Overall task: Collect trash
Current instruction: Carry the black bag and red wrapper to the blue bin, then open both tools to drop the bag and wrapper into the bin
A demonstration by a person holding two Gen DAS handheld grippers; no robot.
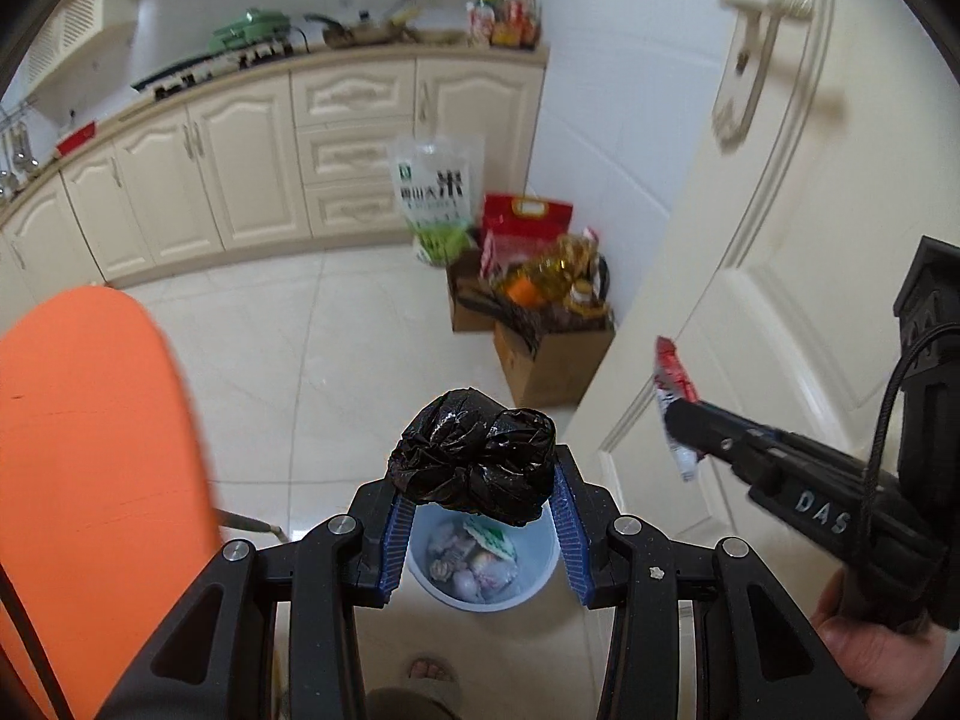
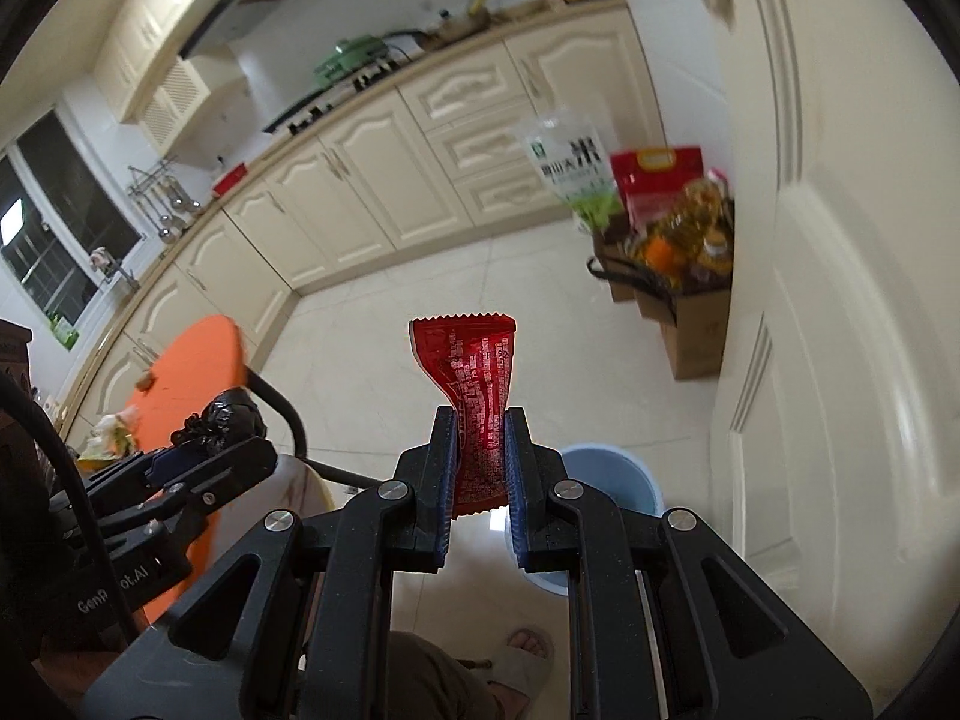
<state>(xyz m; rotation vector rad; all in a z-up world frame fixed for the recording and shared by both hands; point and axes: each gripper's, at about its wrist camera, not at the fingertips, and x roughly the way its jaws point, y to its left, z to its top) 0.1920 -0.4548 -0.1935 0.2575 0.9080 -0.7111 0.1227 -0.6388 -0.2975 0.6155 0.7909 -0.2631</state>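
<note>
Trash [image 1: 474, 456] — crumpled black plastic wad

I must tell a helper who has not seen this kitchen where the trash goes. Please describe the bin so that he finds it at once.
Start at the cream door on the right. On the floor beside its near edge, closer than the cardboard boxes of groceries, stands the bin. It is the only round, pale blue container there, open-topped, with scraps already inside.
</note>
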